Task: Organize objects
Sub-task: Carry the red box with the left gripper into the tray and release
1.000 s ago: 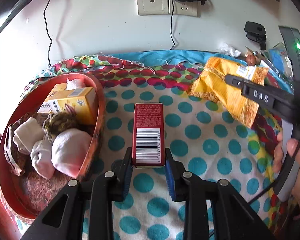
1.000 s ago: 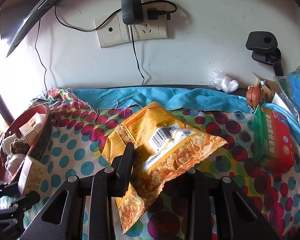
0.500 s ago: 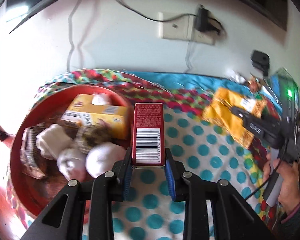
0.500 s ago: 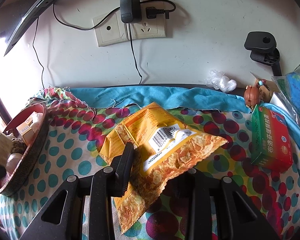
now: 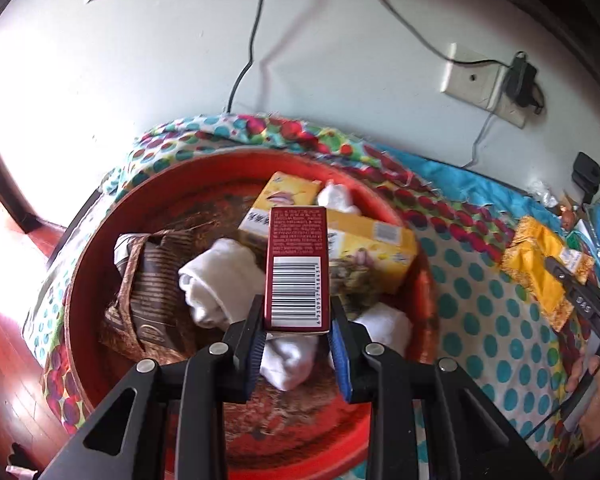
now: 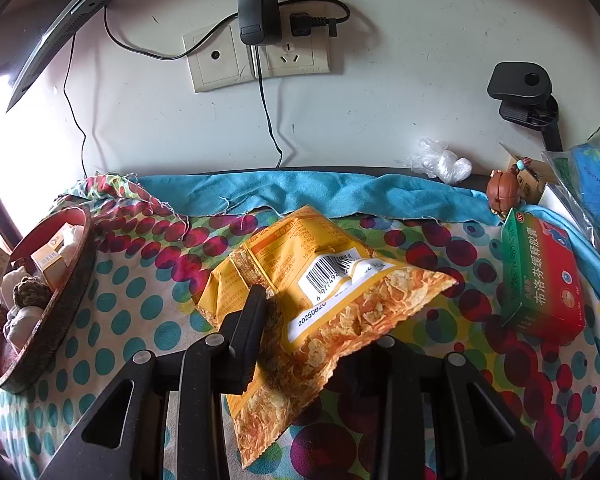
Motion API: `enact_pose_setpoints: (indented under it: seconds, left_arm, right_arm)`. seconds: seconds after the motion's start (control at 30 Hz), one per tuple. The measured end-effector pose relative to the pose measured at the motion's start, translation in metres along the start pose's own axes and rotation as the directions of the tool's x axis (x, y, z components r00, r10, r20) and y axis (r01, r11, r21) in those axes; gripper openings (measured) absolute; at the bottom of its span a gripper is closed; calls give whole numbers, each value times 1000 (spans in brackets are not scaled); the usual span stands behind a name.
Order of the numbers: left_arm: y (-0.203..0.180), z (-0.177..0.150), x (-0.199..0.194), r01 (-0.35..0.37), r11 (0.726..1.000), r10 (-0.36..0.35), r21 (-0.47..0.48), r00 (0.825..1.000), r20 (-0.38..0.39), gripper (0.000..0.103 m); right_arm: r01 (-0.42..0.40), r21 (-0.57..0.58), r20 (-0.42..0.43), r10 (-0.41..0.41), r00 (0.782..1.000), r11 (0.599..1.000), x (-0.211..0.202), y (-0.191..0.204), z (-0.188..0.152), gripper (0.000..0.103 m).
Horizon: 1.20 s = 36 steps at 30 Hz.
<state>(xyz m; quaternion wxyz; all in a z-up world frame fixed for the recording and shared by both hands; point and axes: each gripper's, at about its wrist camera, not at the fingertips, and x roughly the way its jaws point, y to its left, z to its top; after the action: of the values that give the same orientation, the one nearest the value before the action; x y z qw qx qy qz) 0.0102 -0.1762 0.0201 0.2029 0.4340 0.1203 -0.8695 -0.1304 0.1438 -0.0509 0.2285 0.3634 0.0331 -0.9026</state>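
Carried leftward since a second ago, the left gripper (image 5: pixel 296 344) now hangs over the round red tray (image 5: pixel 76 292) instead of the dotted cloth, its blue-padded jaws clamped on the lower end of the dark red box (image 5: pixel 297 268), barcode face up. To finish well, I would lower it toward the tray's bare near floor and let go only when the box is low and level, since the middle is crowded. Directly beneath and beyond the box lie rolled white socks (image 5: pixel 220 280), the yellow carton (image 5: pixel 364 248) against the far rim and a brown wrapper (image 5: pixel 152 280) at the left; dropped on these, the box could tip. Over at the table's middle, the right gripper (image 6: pixel 320 332) grips the orange snack bag (image 6: pixel 320 280), one finger hidden under it. A green-and-red medicine box (image 6: pixel 540 276) sits near the right edge, untouched, well apart from the tray.
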Motion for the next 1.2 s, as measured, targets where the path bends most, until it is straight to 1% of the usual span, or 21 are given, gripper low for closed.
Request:
enact_pose_setpoints:
  seconds: [0.23, 0.3, 0.43, 0.7, 0.77, 0.87, 0.9, 0.97, 1.13, 1.2]
  left_arm:
    - [6, -5, 13, 1, 1000, -2, -17, 1000, -26, 30]
    - [6, -7, 14, -10, 1000, 10, -20, 1000, -23, 30]
    - [6, -8, 22, -20, 1000, 19, -22, 999, -47, 30]
    - [7, -8, 23, -29, 999, 27, -42, 998, -57, 30]
    - [7, -10, 24, -33, 998, 30, -44, 997, -65, 34]
    - [8, -12, 24, -35, 998, 31, -52, 997, -75, 36]
    - [8, -13, 23, -40, 998, 36, -48, 997, -75, 36]
    - [7, -14, 21, -61, 998, 59, -28, 996, -71, 40]
    - [5, -15, 12, -67, 998, 67, -4, 996, -54, 46]
    - [4, -15, 10, -79, 997, 79, 3, 995, -54, 47]
  right_arm:
    - [1, 0, 0, -1, 1000, 1000, 0, 0, 0, 33]
    - [0, 1, 0, 0, 1000, 1000, 0, 0, 0, 33]
    - [2, 0, -1, -2, 1000, 1000, 0, 1, 0, 33]
    - [2, 1, -1, -2, 1000, 1000, 0, 1, 0, 33]
    - [2, 1, -1, -2, 1000, 1000, 0, 1, 0, 33]
    - [3, 1, -1, -3, 1000, 1000, 0, 0, 0, 33]
    - [3, 1, -2, -3, 1000, 1000, 0, 1, 0, 33]
    - [2, 1, -2, -2, 1000, 1000, 0, 0, 1, 33]
    - [5, -2, -2, -5, 1000, 1000, 0, 1, 1, 33]
    - [5, -2, -1, -5, 1000, 1000, 0, 1, 0, 33]
